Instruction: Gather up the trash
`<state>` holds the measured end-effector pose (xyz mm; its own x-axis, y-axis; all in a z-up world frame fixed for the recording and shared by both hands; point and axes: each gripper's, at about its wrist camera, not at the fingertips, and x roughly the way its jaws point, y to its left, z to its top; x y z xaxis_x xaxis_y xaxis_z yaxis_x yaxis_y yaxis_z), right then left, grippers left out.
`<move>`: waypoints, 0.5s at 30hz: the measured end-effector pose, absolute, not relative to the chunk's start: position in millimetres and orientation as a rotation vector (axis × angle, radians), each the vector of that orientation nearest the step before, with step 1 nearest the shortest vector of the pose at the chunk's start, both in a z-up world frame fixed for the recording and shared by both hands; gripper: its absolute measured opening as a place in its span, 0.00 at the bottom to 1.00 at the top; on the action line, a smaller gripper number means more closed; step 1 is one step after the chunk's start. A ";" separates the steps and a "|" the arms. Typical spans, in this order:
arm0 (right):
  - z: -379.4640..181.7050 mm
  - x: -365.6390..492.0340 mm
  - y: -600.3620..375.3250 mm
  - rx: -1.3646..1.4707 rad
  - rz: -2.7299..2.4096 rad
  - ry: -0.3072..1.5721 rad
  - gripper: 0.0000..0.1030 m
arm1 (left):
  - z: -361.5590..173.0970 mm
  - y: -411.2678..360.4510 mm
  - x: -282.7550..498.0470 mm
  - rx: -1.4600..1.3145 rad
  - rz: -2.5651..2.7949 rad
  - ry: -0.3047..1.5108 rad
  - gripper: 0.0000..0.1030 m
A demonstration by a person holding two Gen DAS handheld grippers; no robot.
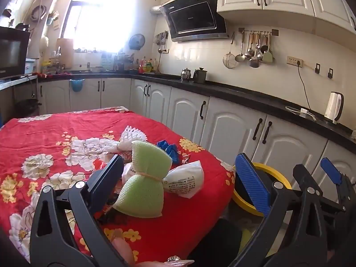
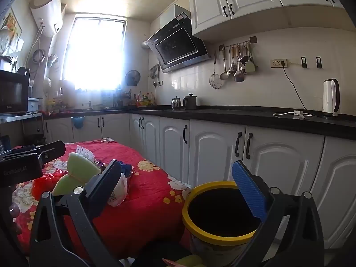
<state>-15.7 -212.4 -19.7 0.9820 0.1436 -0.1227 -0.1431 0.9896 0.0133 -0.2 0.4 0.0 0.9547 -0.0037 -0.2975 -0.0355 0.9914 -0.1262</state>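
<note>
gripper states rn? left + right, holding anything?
Left gripper: open, holding nothing; green foam piece sits between its jaws, ungripped.
Right gripper: open, empty, by the yellow-rimmed bin.

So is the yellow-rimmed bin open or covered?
Open: the bin shows only its yellow rim and a dark inside, with no lid on it.

Both wrist views face window; share table [image 1: 66, 129], bin [image 2: 213, 240].
</note>
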 end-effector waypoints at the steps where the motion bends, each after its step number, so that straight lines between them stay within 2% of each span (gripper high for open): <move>1: -19.7 -15.4 -212.9 0.006 0.143 0.126 0.94 | 0.0 0.4 0.0 -0.131 0.018 0.305 0.90; 15: -23.3 -14.7 -208.3 0.000 0.128 0.132 0.94 | -0.1 0.5 0.2 -0.133 0.017 0.314 0.90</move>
<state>-14.7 -208.3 -23.3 0.9831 0.1277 -0.1313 -0.1278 0.9918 0.0082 0.2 0.5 -0.1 0.9509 -0.0038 -0.3095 -0.0376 0.9911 -0.1276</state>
